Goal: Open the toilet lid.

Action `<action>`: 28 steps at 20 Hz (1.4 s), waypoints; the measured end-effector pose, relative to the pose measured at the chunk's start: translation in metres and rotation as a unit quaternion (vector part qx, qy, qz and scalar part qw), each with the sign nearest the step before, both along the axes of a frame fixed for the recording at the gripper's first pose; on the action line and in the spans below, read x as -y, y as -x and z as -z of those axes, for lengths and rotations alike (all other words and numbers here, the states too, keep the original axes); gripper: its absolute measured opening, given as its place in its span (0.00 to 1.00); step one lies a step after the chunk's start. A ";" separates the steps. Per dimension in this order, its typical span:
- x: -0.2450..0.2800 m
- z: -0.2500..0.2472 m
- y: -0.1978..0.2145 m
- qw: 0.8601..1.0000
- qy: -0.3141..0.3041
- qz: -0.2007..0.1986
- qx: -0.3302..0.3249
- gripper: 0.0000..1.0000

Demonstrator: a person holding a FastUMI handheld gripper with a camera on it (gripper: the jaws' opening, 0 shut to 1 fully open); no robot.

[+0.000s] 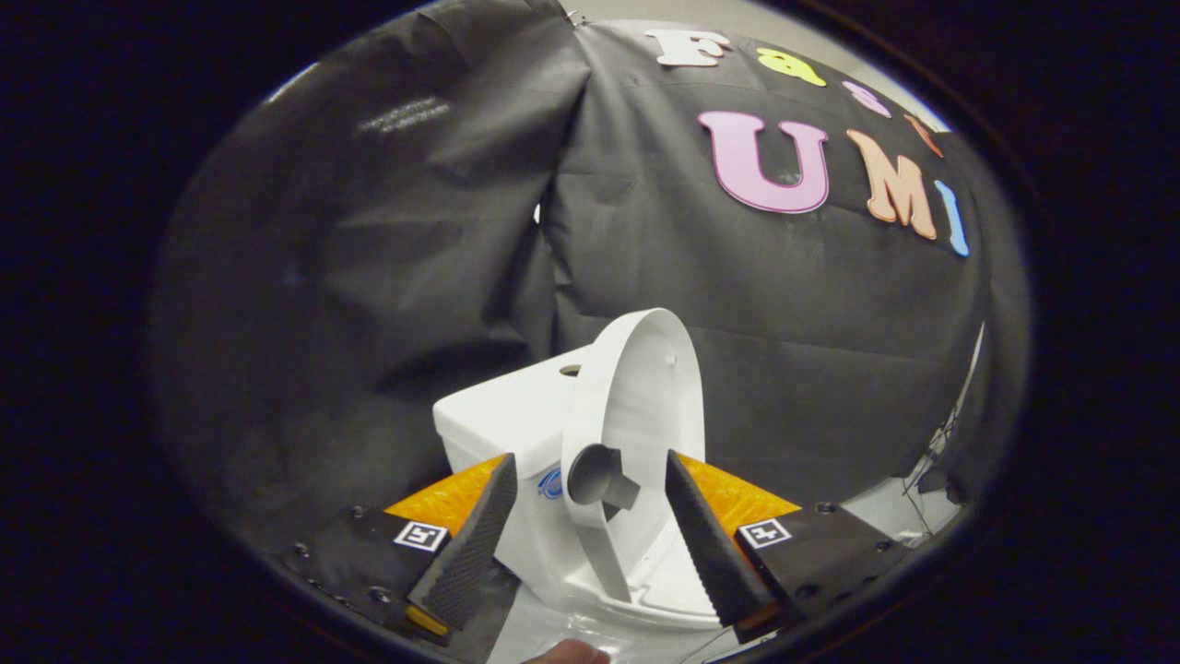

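The place is a recording booth set up as a mock bathroom, not a real one. Black cloth [387, 277] hangs in creased folds as the walls all around, pinned at the top where two sheets meet. A pale wall [645, 9] shows above the cloth's upper edge. In front of the cloth stands a small white toilet [516, 433] with its lid [636, 406] raised, resting on a white surface [885, 512]. Thin cables [931, 461] run down beside the cloth at one side.

Gripper [590, 516] fingers [475, 544] spread wide apart
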State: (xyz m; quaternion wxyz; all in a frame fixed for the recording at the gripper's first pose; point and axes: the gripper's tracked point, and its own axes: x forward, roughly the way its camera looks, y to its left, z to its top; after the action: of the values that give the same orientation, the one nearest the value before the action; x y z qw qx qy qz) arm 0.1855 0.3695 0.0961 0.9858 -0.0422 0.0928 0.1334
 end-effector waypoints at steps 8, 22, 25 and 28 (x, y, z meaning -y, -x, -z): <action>0.073 -0.032 0.041 0.996 -0.072 0.007 0.047 0.98; 0.198 -0.041 0.028 0.993 -0.036 0.059 0.093 0.99; 0.206 -0.037 0.023 0.993 -0.007 0.066 0.094 0.99; 0.208 -0.027 0.016 0.994 -0.011 0.073 0.080 0.99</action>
State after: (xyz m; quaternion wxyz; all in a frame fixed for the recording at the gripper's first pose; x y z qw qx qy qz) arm 0.1699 0.1619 0.1228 0.9976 -0.0350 0.0147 0.0580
